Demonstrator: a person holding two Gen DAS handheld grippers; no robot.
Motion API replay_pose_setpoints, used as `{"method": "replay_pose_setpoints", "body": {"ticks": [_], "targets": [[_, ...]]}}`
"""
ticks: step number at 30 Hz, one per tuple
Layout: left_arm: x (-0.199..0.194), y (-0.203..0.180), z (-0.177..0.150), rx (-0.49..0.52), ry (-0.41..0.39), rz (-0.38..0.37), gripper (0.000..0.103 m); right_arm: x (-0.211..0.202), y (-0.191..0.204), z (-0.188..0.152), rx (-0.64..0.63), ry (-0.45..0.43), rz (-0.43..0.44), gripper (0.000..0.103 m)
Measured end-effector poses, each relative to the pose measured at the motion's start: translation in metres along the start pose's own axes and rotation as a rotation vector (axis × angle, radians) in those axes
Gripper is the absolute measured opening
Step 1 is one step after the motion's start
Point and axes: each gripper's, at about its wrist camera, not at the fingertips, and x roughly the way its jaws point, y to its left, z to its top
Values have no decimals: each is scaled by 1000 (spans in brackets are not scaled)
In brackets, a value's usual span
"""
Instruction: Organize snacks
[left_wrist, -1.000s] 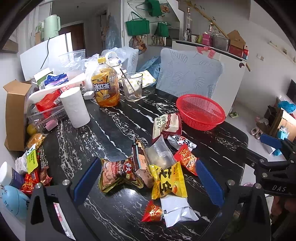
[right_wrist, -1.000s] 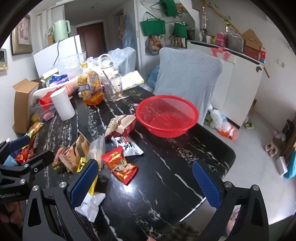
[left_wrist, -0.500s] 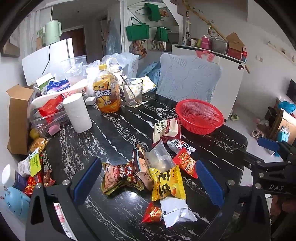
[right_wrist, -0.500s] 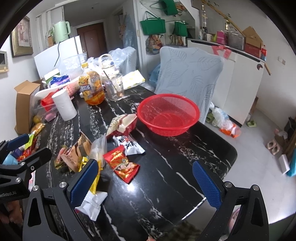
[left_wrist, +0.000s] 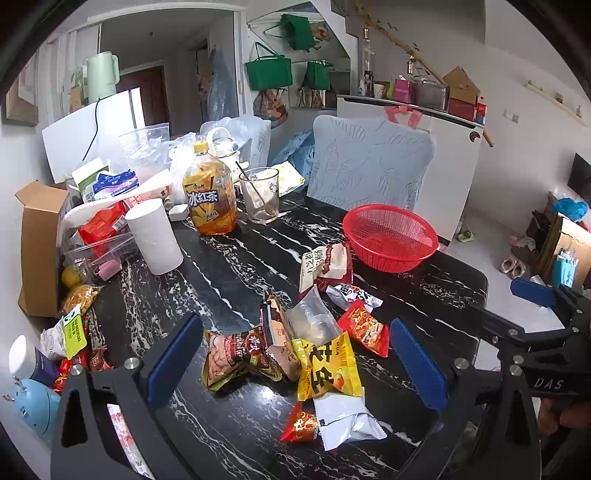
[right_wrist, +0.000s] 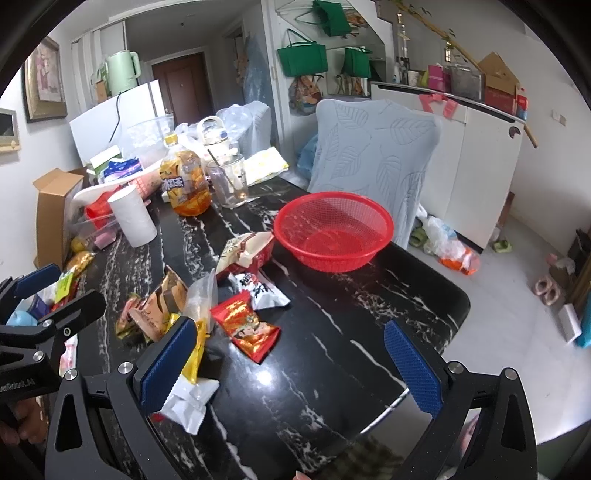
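Several snack packets lie in a loose pile on the black marble table (left_wrist: 229, 273): a yellow packet (left_wrist: 328, 369), a white packet (left_wrist: 347, 417), a small red packet (left_wrist: 364, 326), a brown peanut packet (left_wrist: 236, 354). An empty red mesh basket (left_wrist: 389, 236) stands beyond them; it also shows in the right wrist view (right_wrist: 332, 229). My left gripper (left_wrist: 295, 365) is open and empty above the pile. My right gripper (right_wrist: 291, 365) is open and empty above the table's near edge, with the red packet (right_wrist: 247, 328) just left of its middle.
An iced tea bottle (left_wrist: 210, 195), a glass with a spoon (left_wrist: 260, 199), a paper roll (left_wrist: 155, 236) and a cluttered box heap (left_wrist: 40, 243) fill the table's far left. A pale blue chair (left_wrist: 369, 166) stands behind the basket. More snacks (left_wrist: 74, 328) lie at the left edge.
Both grippers have drawn back and up slightly, so the pile and basket sit a little farther off. Nothing on the table has moved.
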Motion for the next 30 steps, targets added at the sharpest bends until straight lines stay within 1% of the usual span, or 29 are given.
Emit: {"method": "replay_pose_setpoints", "body": {"ticks": [6, 11, 13, 15, 17, 20, 22, 24, 30], "targets": [[-6, -4, 0, 12, -18, 1, 103, -5, -1, -4, 4, -11, -5, 103], [-4, -5, -1, 5, -10, 4, 103, -5, -1, -9, 3, 1, 4, 103], [-2, -6, -4, 6, 1, 1, 103, -4, -2, -13, -1, 12, 21, 103], [1, -6, -9, 7, 9, 28, 103, 0, -3, -17, -5, 25, 35, 103], [1, -5, -14, 5, -2, 62, 103, 6, -2, -22, -13, 44, 46, 103], [-1, -7, -18, 21, -8, 83, 103, 15, 0, -29, -32, 73, 63, 103], [-4, -9, -22, 31, -14, 108, 103, 20, 2, -35, -45, 94, 85, 103], [-3, -9, -25, 26, -9, 124, 103, 26, 3, -39, -55, 119, 130, 103], [6, -1, -44, -39, 55, 149, 103, 41, 10, -50, -88, 171, 206, 103]]}}
